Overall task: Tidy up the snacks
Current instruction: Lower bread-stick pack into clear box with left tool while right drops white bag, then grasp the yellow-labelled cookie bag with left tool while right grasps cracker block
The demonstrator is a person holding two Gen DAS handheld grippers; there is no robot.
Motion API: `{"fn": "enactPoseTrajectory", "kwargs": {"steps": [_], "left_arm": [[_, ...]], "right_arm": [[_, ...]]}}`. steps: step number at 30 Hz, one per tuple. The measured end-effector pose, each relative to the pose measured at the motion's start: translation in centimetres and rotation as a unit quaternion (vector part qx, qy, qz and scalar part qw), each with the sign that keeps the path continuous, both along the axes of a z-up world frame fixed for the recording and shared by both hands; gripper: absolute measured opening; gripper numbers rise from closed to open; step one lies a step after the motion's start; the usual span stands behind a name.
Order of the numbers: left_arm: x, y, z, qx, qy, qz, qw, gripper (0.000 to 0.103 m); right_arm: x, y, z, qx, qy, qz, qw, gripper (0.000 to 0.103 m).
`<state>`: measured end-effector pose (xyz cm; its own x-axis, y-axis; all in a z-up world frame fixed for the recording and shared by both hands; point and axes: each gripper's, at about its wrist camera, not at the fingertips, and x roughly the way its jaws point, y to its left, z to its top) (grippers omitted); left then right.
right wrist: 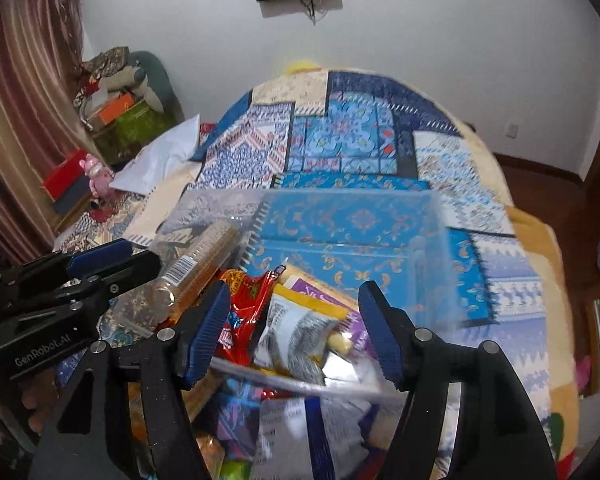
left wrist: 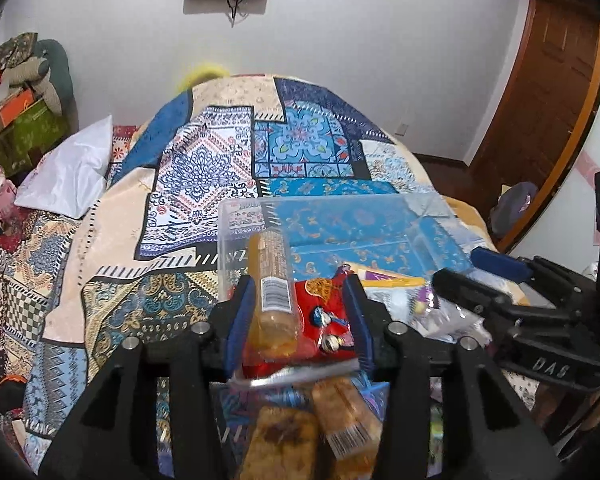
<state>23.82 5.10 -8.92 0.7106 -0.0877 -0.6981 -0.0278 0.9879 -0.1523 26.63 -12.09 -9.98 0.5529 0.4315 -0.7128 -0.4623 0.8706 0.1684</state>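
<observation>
Approx. a third done, I'd judge. Bin (right wrist: 428, 216) just ahead of both jaws, already w/ red pack (right wrist: 246, 312), yellow pack (right wrist: 300, 300), etc.

Left gripper (left wrist: 298, 312): jaws wide, biscuit tube (left wrist: 272, 280) between them over bin edge; held or just let go, can't tell.

Right gripper (right wrist: 292, 328): jaws wide, nothing held, bin's near wall between them.

Left to do: loose snacks (left wrist: 340, 424) below/behind jaws.

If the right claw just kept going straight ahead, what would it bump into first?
Probably the snack packets piled in the clear box. The right claw is open and aimed at them.
</observation>
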Motion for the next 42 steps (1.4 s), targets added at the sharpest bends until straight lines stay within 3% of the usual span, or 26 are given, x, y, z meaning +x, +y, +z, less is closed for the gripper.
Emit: {"fn": "enactPoseTrajectory", "kwargs": {"steps": [1, 4, 11, 26, 36, 42], "left_arm": [[-0.8, 0.0, 0.5, 0.002, -0.005, 0.002, 1.0000, 0.057], [-2.8, -0.2, 1.2, 0.011, -0.013, 0.002, 0.9999, 0.061], [-7.3, -0.1, 0.7, 0.025, 0.001, 0.009, 0.9996, 0.082], [-13.7, -0.9, -5.6, 0.016, 0.073, 0.000, 0.9972, 0.082], [-14.5, -1.8, -8.5, 0.013, 0.105, -0.016, 0.9943, 0.082], [-14.1, -2.1, -10.1, 0.001, 0.123, -0.018, 0.9923, 0.082]], "right_arm": [[-0.5, -0.4, 0.5, 0.000, -0.007, -0.003, 1.000, 0.065], [-2.1, -1.7, 1.9, -0.002, -0.032, -0.016, 0.999, 0.070], [-5.7, -5.2, 3.2, -0.012, -0.063, -0.046, 0.997, 0.077], [-8.2, -9.3, -3.7, -0.038, 0.025, -0.089, 0.995, 0.077], [-7.2, -7.3, -6.4, -0.055, 0.051, -0.082, 0.994, 0.077], [-7.2, -8.6, -6.9, -0.022, 0.068, -0.087, 0.994, 0.077]]}}
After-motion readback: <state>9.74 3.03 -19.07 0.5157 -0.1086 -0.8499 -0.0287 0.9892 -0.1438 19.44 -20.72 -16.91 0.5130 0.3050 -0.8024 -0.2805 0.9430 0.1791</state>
